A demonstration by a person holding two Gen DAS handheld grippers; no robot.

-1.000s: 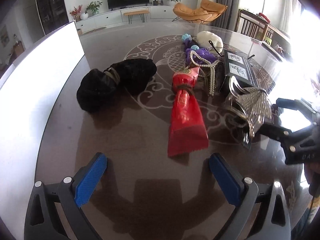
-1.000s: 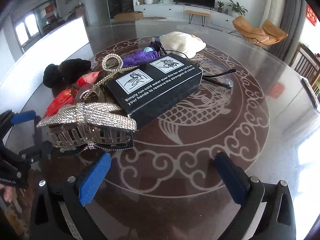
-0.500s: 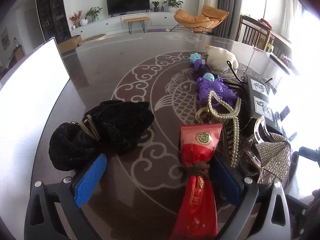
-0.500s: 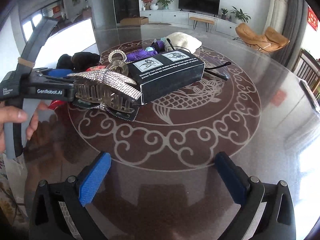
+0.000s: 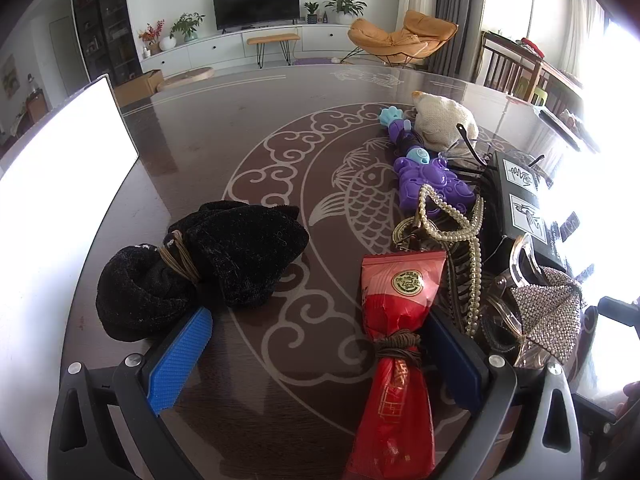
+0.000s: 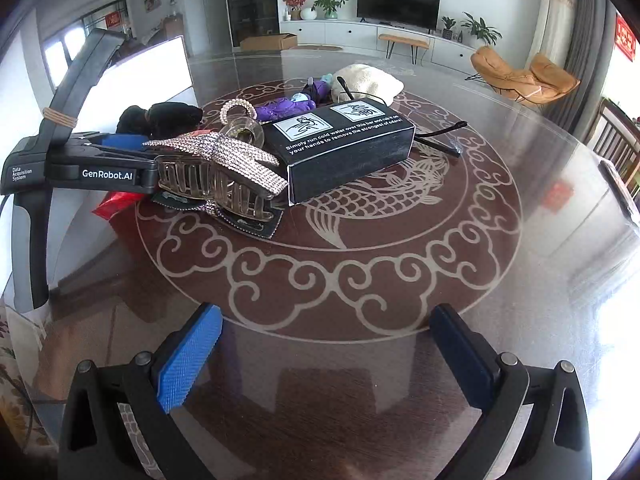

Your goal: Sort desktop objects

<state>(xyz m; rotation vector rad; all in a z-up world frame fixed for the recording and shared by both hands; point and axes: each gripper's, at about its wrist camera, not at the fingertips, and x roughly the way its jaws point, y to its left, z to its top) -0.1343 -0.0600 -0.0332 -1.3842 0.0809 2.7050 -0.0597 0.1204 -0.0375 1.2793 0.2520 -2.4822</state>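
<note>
The left gripper, spread wide, straddles a crinkly red packet on the glossy bench, a black velvet pouch beside its left pad. The right gripper, also spread, holds nothing above open bench before a rhinestone clip and matte black box.

My left gripper sits low over the table, fingers spread wide, blue pads facing inward; from the right wrist view I see it side-on, reaching in from the left. My right gripper hangs back above the tabletop, jaws wide apart, nothing between its pads.
</note>
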